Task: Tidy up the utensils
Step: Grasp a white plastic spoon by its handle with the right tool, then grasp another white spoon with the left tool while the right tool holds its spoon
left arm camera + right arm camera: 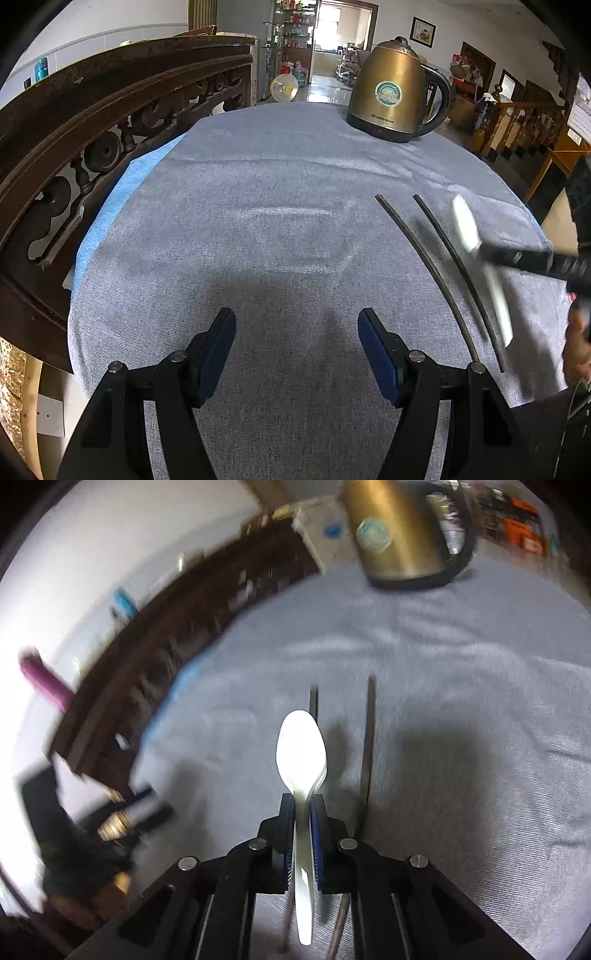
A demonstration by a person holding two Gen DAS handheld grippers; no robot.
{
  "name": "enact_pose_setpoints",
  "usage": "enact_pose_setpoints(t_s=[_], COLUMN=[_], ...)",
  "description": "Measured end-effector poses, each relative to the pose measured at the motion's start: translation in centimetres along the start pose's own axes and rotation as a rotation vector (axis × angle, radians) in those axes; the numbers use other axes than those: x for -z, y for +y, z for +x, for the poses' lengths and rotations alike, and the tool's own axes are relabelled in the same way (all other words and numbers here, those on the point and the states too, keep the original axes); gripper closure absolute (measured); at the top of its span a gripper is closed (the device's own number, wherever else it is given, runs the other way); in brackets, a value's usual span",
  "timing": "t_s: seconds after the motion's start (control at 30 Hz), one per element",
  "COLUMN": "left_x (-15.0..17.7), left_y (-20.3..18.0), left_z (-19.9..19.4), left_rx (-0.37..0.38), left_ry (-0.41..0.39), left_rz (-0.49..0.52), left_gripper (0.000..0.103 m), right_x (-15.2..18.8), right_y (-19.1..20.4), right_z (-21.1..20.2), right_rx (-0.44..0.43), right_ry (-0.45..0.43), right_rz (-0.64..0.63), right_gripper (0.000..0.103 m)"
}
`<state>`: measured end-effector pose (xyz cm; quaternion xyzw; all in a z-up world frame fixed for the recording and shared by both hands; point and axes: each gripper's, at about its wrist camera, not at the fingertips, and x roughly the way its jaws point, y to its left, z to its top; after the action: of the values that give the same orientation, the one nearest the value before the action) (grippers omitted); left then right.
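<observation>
Here the right tool [303,805] tilts downward, clenched on a white spoon [301,749]; left tool [297,332] hovers released.

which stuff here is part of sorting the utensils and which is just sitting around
Job: white spoon, clamped in the right gripper; two dark chopsticks on the grey cloth.
Just there: gold kettle, carved wooden rail.
</observation>
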<state>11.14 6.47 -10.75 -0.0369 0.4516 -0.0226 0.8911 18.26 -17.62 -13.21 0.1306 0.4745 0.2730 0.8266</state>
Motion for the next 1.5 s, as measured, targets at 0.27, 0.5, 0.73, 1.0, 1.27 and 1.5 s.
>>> enact_pose_setpoints(t_s=[0.27,0.5,0.73,1.0,1.27,1.5], left_x=[0.0,-1.2,-2.5,-1.6,-1.4,-1.4], left_y=[-0.9,-2.6,-4.2,-3.9,-4.1,-4.3], left_z=[0.4,1.5,1.6,2.1,1.9,2.0], left_rx=[0.004,0.011,0.025,0.019,0.02,0.013], left_ry=[0.008,0.004,-0.025,0.003,0.0,0.0], left_rz=[0.018,0.036,0.064,0.061,0.076,0.079], left_gripper=[0.034,0.034,0.034,0.034,0.034,0.034], right_x=[2.0,3.4,2.3,3.5,3.3,3.4], right_y=[-10.1,-9.5,-6.3,-3.7,-2.9,-4.1], right_z=[-1.6,-1.6,-0.4,2.0,2.4,0.2], right_rx=[-0.117,-0.08,-0.139,-0.147,-0.111,-0.136], right_ry=[-0.134,-0.126,0.006,0.151,0.111,0.009], right_rz=[0.495,0.421,0.213,0.069,0.043,0.094], right_gripper=[0.089,0.089,0.089,0.088,0.094,0.094])
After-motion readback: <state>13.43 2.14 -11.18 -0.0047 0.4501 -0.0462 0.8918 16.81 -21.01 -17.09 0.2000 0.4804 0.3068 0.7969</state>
